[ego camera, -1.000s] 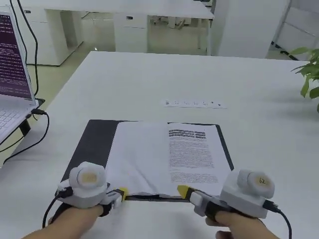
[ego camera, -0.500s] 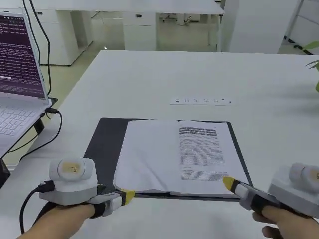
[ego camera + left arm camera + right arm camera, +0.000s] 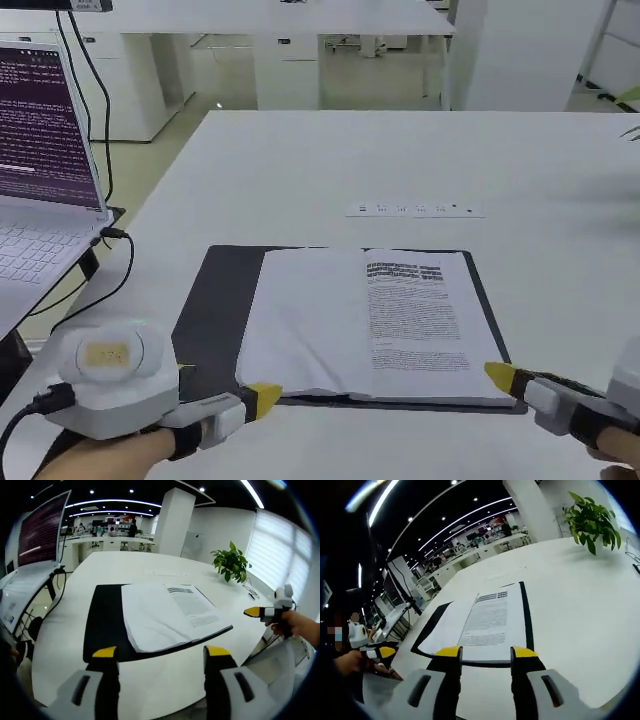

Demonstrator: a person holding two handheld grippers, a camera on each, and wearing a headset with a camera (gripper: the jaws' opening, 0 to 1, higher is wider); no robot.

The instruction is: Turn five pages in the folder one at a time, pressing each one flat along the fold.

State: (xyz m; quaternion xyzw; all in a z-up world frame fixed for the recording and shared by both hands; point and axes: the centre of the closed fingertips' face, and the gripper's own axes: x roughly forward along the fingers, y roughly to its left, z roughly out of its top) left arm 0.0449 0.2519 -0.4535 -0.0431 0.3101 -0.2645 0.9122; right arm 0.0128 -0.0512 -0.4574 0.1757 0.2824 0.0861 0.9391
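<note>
- Plainly, found the folder (image 3: pixel 205 300) lying open and flat on the white table (image 3: pixel 330 150), dead ahead in the head view, with a laptop (image 3: pixel 40 150) off at 9 o'clock.
- Saw a blank sheet (image 3: pixel 300 320) on its 9 o'clock half and a printed page (image 3: pixel 415 320) on its 3 o'clock half, both lying down, with no sheet lifted or partway over.
- Could not count from this how many of the five turns were done. Judged the moment a gap between turns, with the printed page likely the next to go over and a press along the fold (image 3: pixel 362 320) to follow.
- Found the left tongs (image 3: pixel 262 398) at the folder's 7 o'clock corner, jaws wide apart in the left gripper view, with nothing between them. Could not tell whether a tip touched the near edge.
- Found the right tongs (image 3: pixel 500 376) at the folder's 5 o'clock corner, just beside the printed page's near corner, jaws apart by a smaller gap in the right gripper view and holding nothing. Could not tell whether a tip met the paper.
</note>
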